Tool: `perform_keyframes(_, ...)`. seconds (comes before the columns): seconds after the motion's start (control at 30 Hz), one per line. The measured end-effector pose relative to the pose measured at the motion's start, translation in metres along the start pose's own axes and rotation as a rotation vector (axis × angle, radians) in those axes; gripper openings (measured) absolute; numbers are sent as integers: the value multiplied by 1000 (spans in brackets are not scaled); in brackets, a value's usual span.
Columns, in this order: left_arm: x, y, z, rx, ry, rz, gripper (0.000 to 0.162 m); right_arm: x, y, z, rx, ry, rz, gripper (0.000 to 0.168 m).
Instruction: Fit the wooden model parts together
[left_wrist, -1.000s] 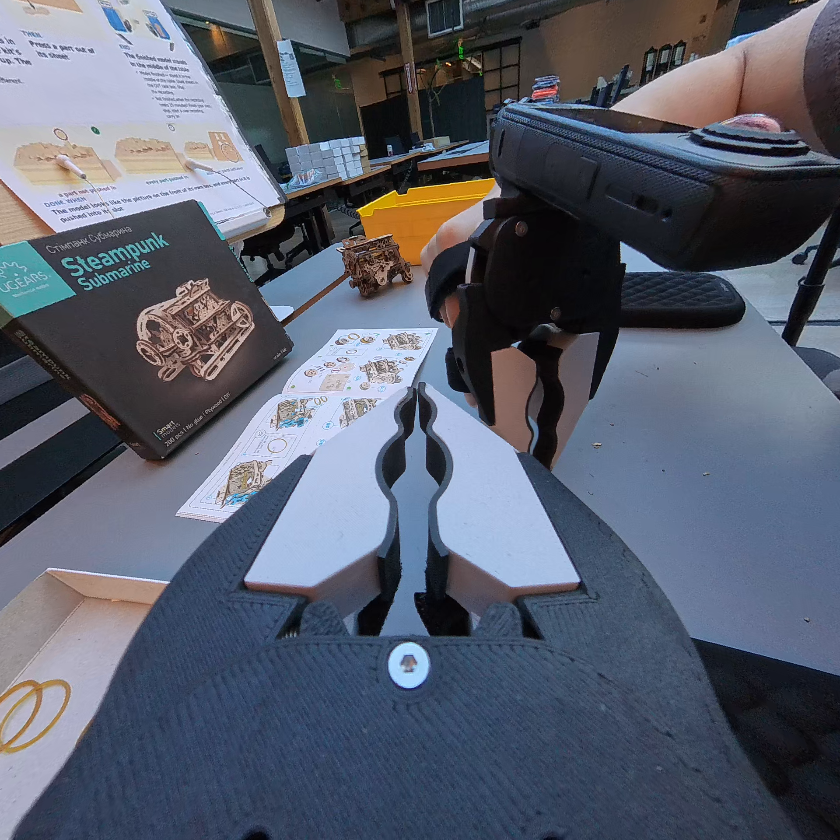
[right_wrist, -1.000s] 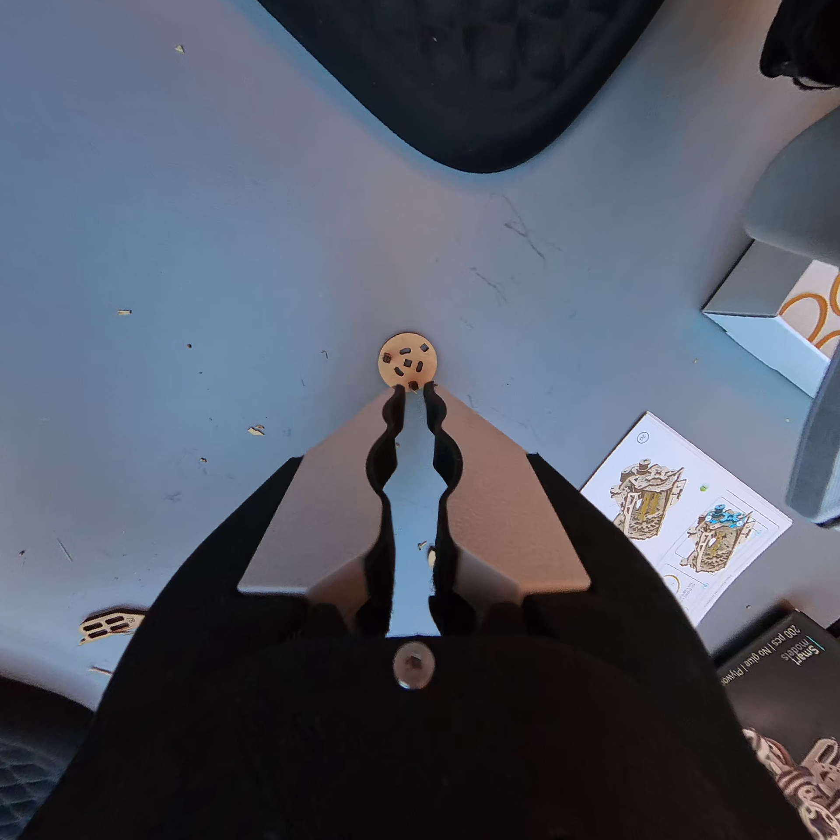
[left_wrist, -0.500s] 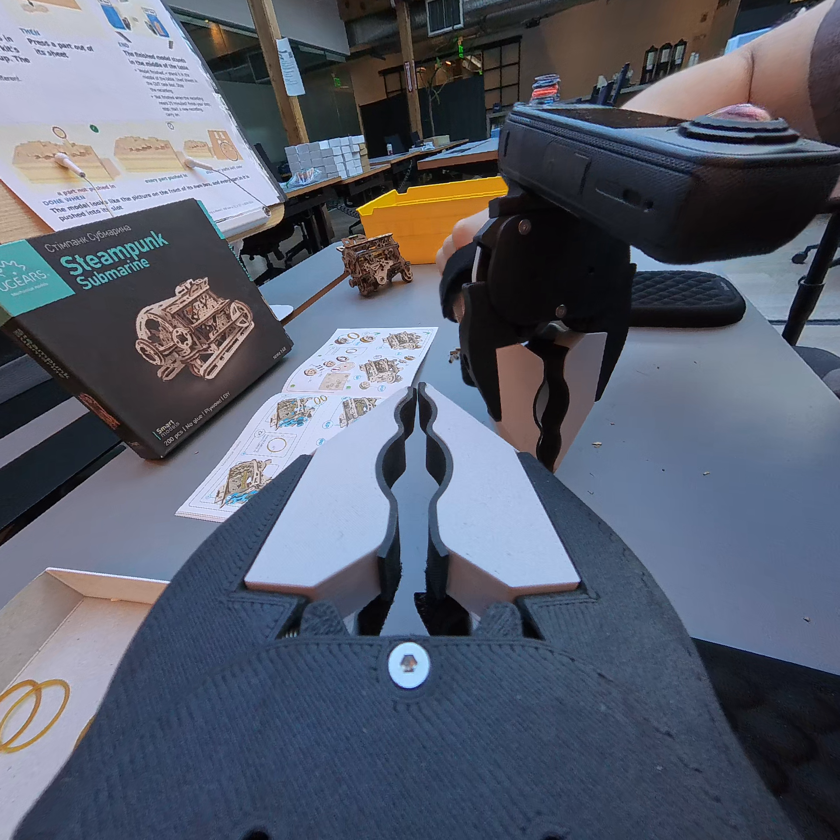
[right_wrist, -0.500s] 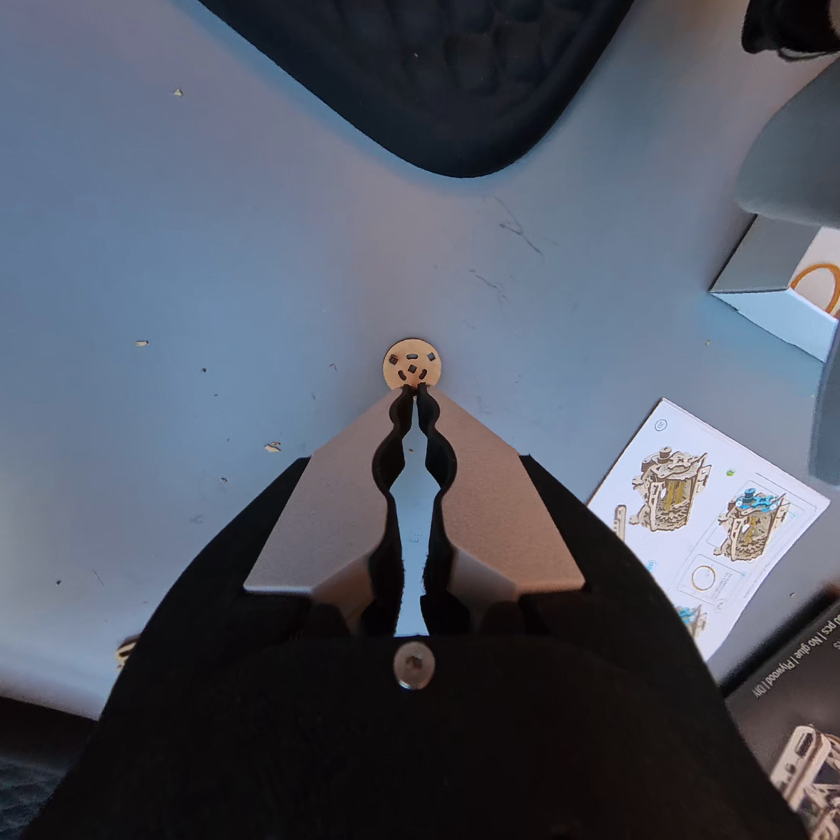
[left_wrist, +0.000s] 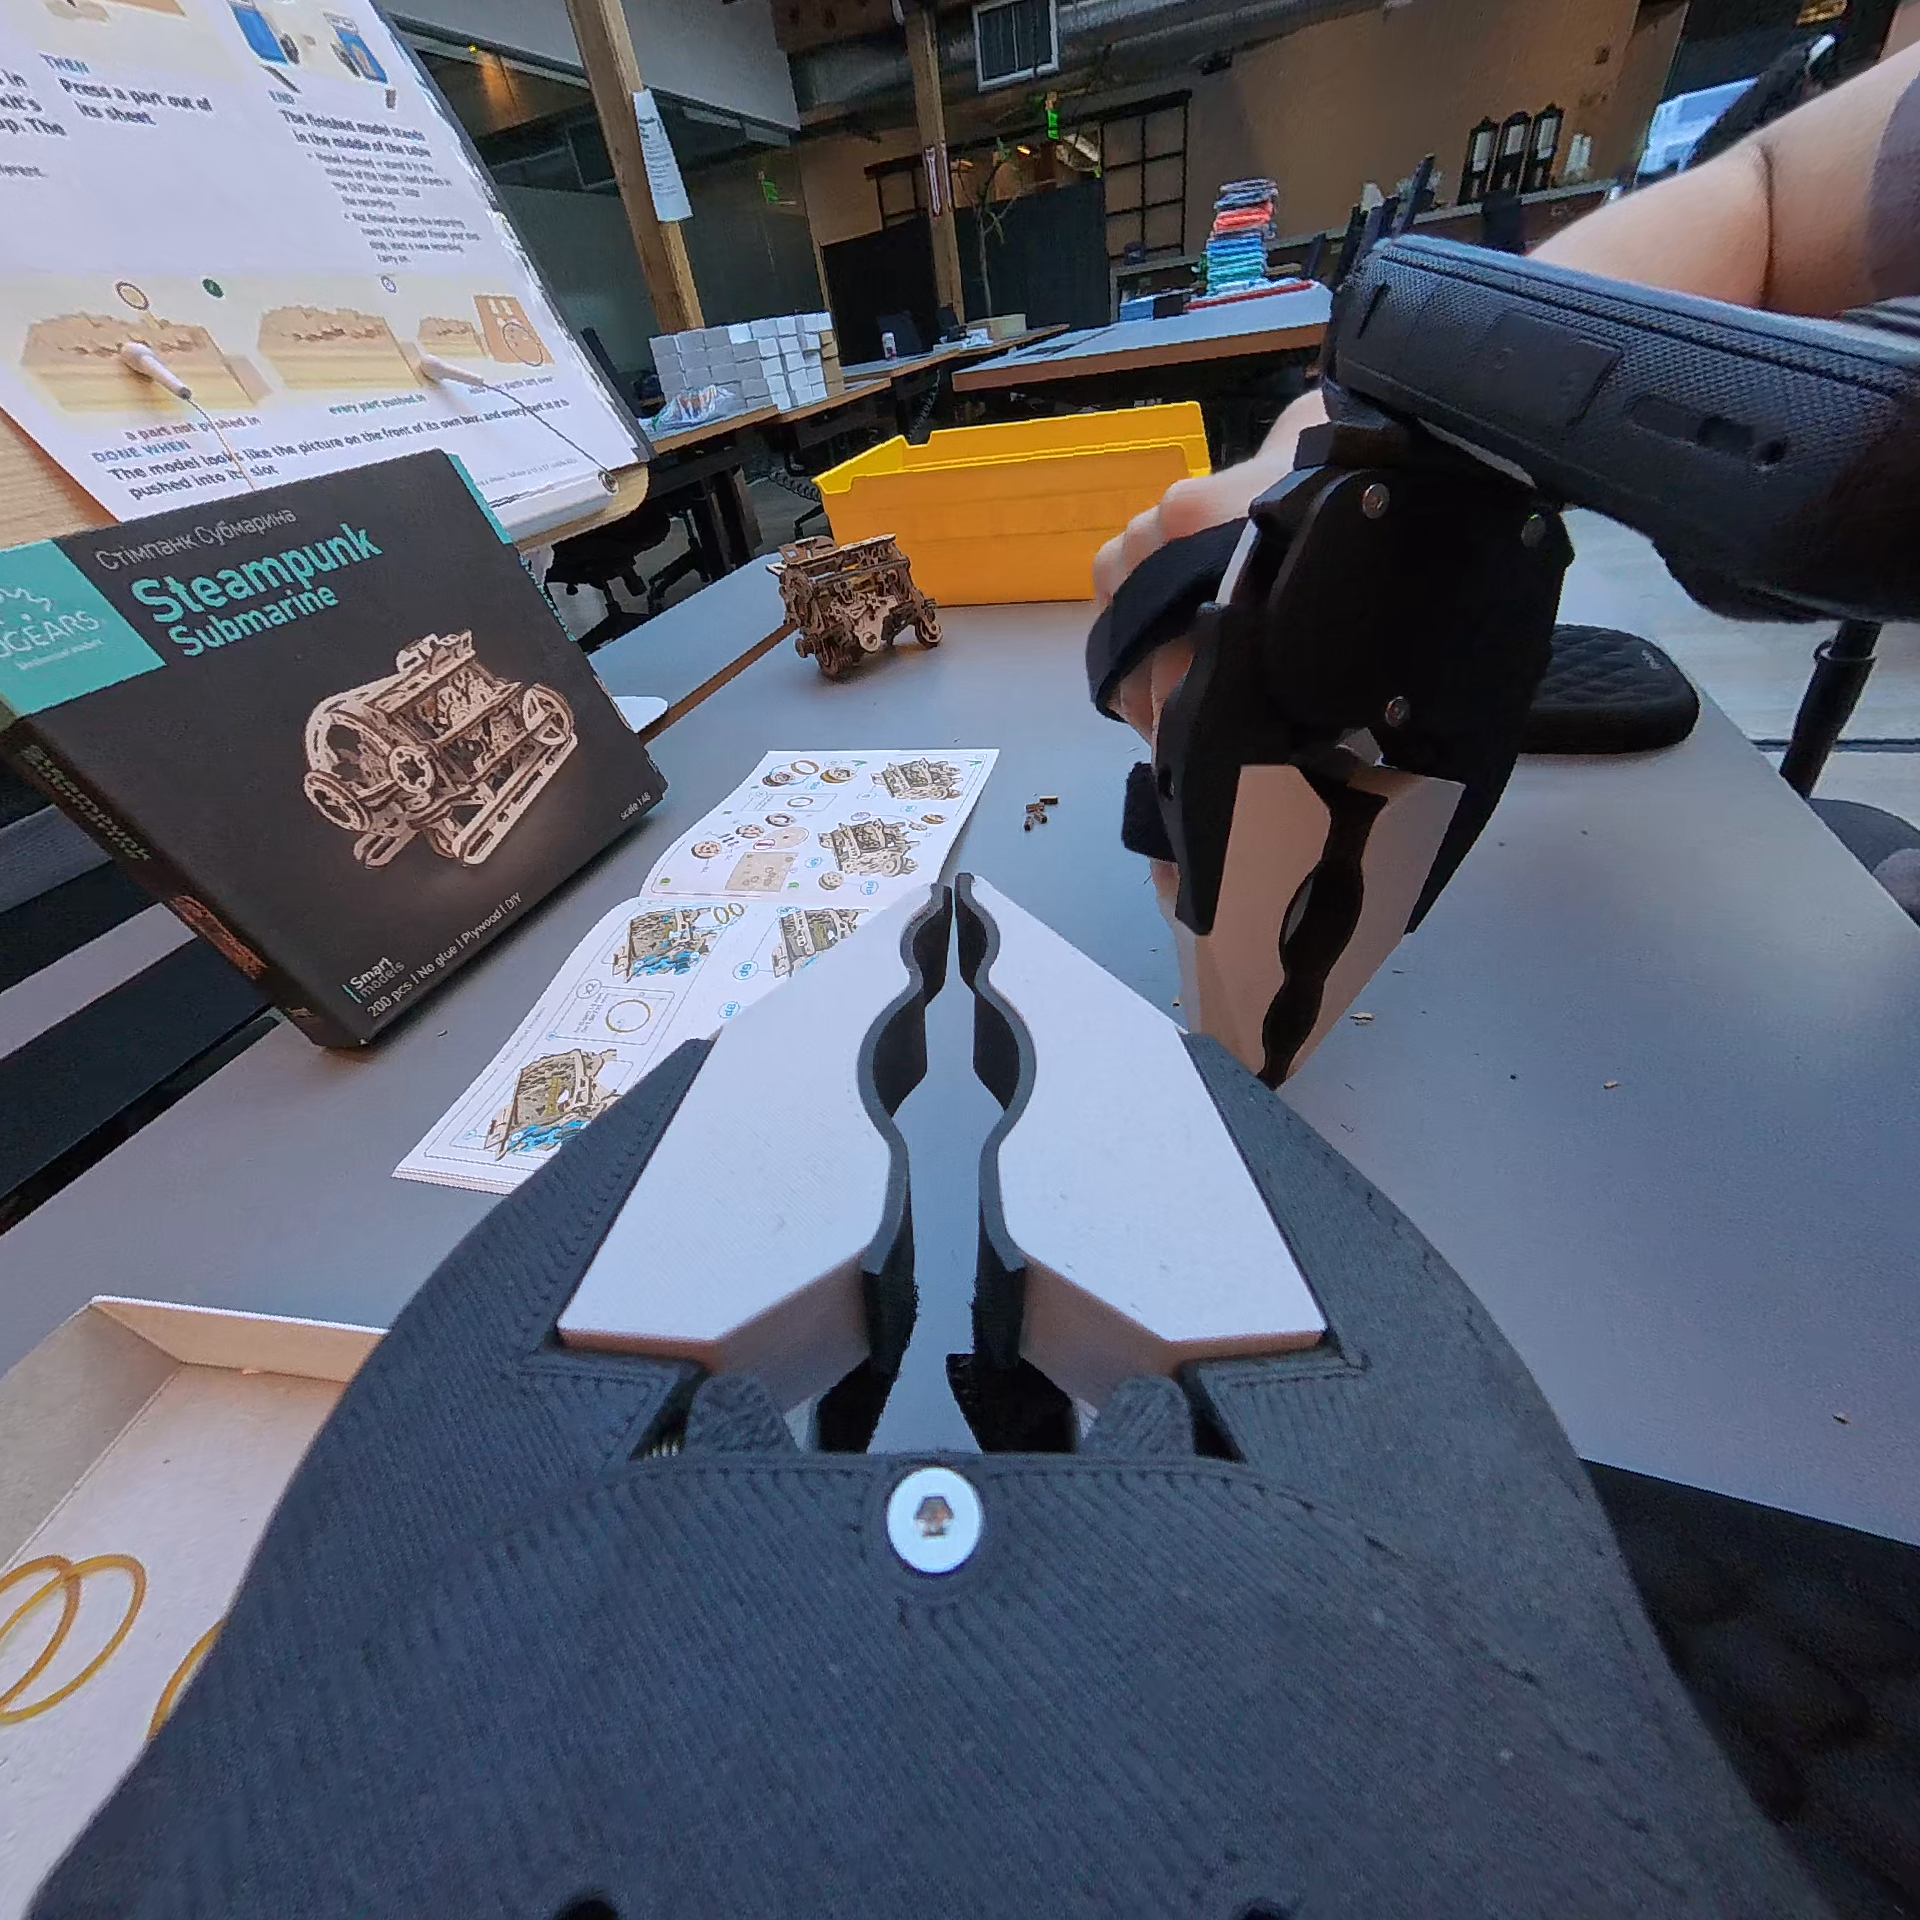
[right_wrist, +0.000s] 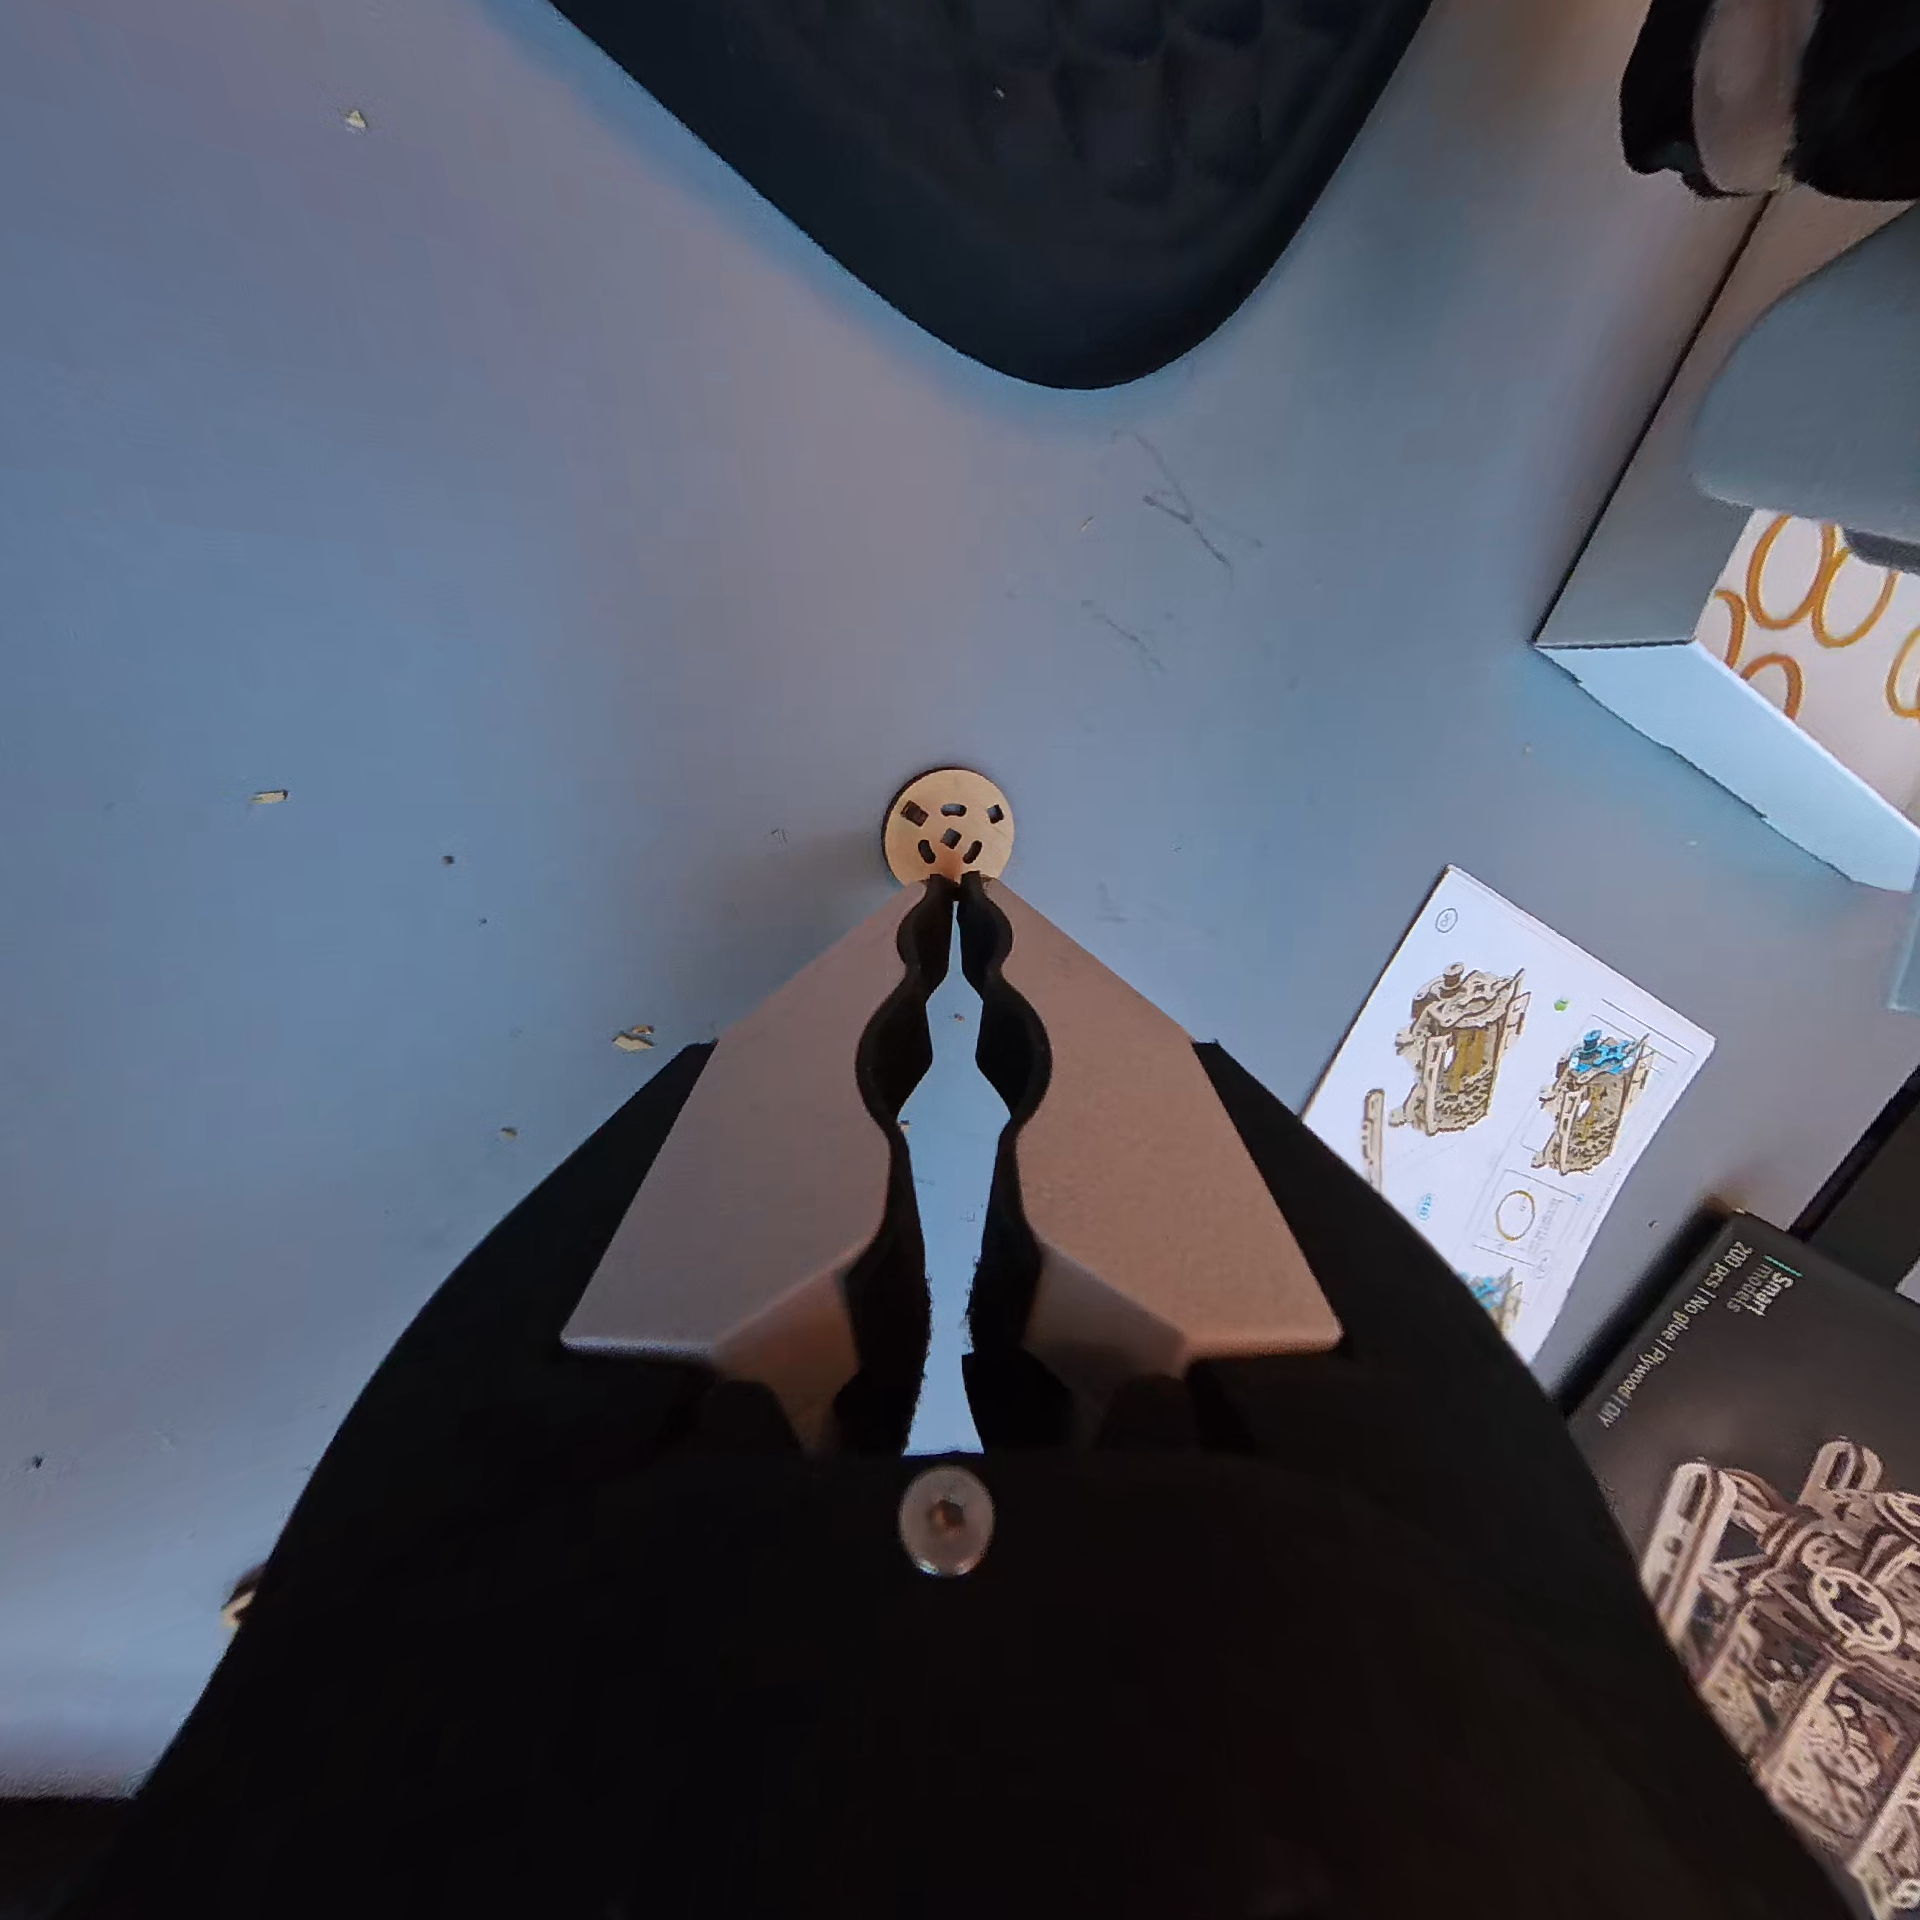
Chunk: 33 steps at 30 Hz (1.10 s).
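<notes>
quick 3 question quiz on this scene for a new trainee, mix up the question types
1. True or false: the right gripper has its tips closed on the edge of the round wooden disc.
2. Which gripper holds nothing: A left, B right?
3. Fill in: the yellow bin stands behind the small finished wooden ____.

Key: 1 true. 2 A, the left gripper is shut with nothing between its tips. 3 model.
</notes>
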<state>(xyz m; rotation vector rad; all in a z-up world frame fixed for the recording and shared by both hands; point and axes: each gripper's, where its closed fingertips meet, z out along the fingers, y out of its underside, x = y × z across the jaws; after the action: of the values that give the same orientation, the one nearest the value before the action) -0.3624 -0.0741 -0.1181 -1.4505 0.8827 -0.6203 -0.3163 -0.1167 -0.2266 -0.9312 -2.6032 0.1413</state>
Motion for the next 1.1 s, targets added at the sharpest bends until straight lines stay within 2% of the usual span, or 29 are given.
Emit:
perform_keyframes(0.67,1,3,2,-7,5,-4,0,-4,2,-2,35,218,-5,1)
perform_keyframes(0.9,1,3,3,-11,3,-1,0,-5,2,-1,13,57,33,1)
perform_keyframes(1.1,1,4,2,-12,3,-2,0,-6,2,-1,78,-106,91,1)
